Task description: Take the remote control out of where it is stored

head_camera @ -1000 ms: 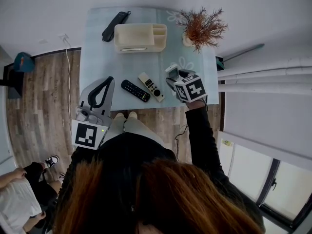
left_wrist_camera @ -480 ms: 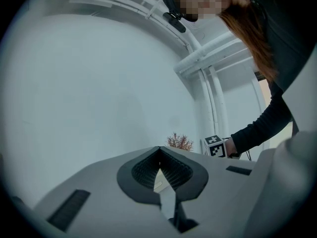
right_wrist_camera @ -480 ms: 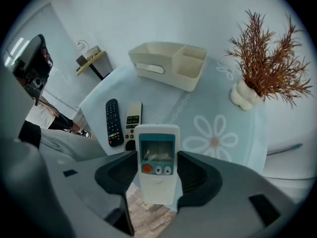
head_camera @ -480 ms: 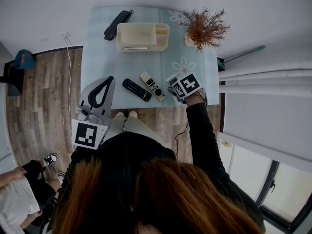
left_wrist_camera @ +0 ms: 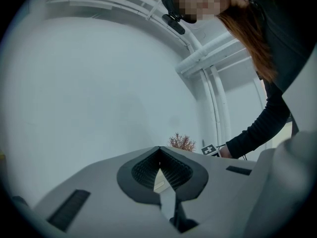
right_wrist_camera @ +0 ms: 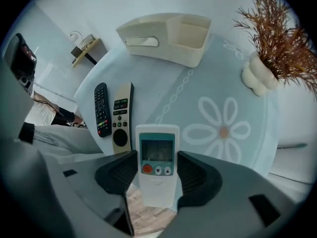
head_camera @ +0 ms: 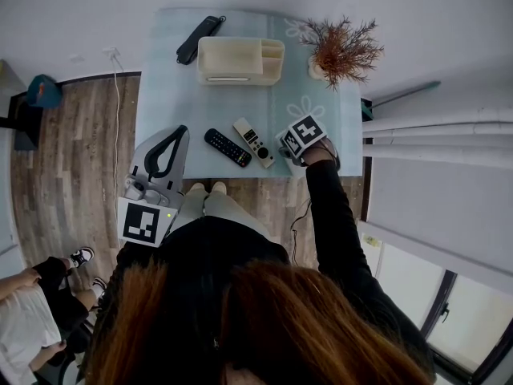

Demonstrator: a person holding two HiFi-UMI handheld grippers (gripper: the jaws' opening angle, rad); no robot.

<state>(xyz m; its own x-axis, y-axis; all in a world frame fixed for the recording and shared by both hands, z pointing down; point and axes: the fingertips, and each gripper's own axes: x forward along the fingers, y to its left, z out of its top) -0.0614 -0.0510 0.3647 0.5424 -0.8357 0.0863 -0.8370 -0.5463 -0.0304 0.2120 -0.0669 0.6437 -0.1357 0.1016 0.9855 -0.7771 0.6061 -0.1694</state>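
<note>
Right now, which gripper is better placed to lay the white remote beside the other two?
Right. The right gripper is shut on the white remote above the table's near edge; the left gripper, shut and empty, is back at the person's side.

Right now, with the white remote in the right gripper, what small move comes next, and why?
Probably lower the white remote onto the table beside the beige remote. The right gripper clamps it at the table's near edge, its rear end over the floor, outside the storage box.

Soft, even daylight; strong fisheye warp and dark vignetted corners
</note>
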